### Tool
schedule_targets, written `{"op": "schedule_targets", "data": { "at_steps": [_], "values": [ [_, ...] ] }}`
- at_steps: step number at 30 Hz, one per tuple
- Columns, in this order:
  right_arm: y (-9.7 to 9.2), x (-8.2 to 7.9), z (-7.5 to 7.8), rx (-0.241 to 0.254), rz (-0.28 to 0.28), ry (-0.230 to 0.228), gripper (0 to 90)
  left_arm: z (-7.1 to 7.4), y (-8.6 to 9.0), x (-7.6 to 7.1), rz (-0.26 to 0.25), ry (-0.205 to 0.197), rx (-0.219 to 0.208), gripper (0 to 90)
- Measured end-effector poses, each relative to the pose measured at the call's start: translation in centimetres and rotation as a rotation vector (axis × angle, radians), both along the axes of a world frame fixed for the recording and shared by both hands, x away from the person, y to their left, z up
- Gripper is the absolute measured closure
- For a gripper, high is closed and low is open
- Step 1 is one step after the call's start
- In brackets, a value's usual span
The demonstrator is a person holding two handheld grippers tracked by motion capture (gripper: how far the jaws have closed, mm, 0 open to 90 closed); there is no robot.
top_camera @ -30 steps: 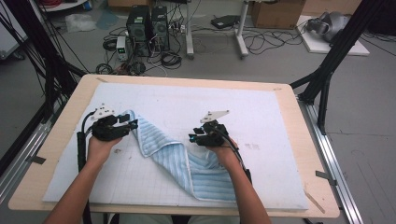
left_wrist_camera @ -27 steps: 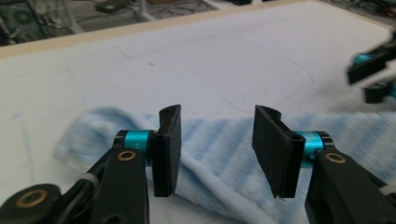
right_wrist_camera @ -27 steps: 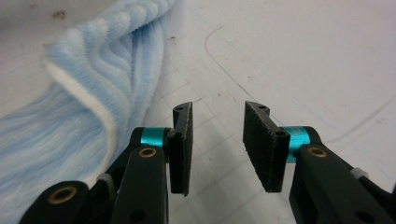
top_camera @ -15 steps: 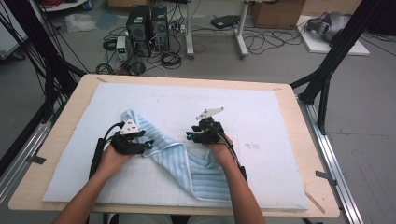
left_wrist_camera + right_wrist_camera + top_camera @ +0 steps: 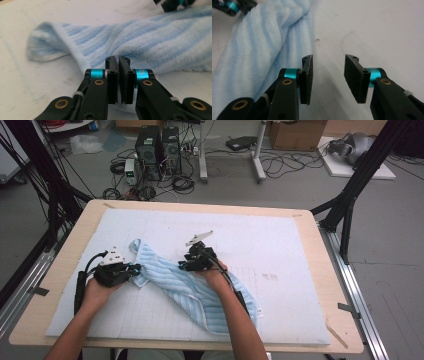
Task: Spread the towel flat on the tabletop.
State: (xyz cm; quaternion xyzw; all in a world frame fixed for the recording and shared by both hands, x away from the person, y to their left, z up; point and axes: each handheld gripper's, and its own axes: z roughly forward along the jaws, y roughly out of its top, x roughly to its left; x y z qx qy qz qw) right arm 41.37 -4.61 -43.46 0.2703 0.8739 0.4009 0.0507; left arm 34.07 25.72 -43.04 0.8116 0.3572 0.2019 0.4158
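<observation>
A light blue striped towel (image 5: 200, 295) lies crumpled on the white mat (image 5: 280, 245), running from the left-middle down to the near right. My left gripper (image 5: 135, 270) sits at its left edge. In the left gripper view the jaws (image 5: 118, 62) have just been closing and now stand together on the towel's (image 5: 150, 45) hem, which runs in from the left. My right gripper (image 5: 183, 265) hovers over the towel's upper edge. Its jaws (image 5: 328, 60) have just been opening, with bare mat between the pads and the towel (image 5: 257, 37) to their left.
The mat covers a wooden table (image 5: 75, 245) with black frame posts at both sides. On the floor beyond stand computer towers (image 5: 157, 145) amid cables. The right gripper (image 5: 175, 3) shows at the top of the left gripper view.
The left gripper drew back to the towel's left edge and shut there. The right gripper slid left along the towel, its jaws spreading wider.
</observation>
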Motion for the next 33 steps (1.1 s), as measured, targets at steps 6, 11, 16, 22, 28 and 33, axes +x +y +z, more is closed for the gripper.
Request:
{"op": "schedule_targets", "data": {
  "at_steps": [6,11,16,22,28,33],
  "values": [
    [2.8,-0.2,-0.4,-0.08,0.091,0.005,84.3,-0.1,1.6,0.0,0.067,0.005,-0.031,85.6],
    [2.0,-0.5,0.0,-0.127,0.063,-0.032,87.8,0.1,1.8,0.0,0.076,0.001,-0.04,85.6],
    [-0.2,-0.7,0.4,-0.185,-0.064,-0.088,88.4,0.0,1.4,0.1,0.08,0.0,-0.056,85.6],
    [-5.7,-0.8,1.5,-0.205,-0.25,-0.108,88.4,-0.2,-0.8,0.9,0.045,-0.025,-0.053,85.6],
    [-9.0,-1.7,2.3,-0.172,-0.321,-0.118,88.3,-0.2,-2.2,2.2,0.049,-0.061,-0.021,85.6],
    [-6.1,-2.9,1.6,-0.089,-0.176,-0.083,87.4,-0.3,-0.9,2.5,0.102,-0.048,-0.063,84.4]
  ]
}}
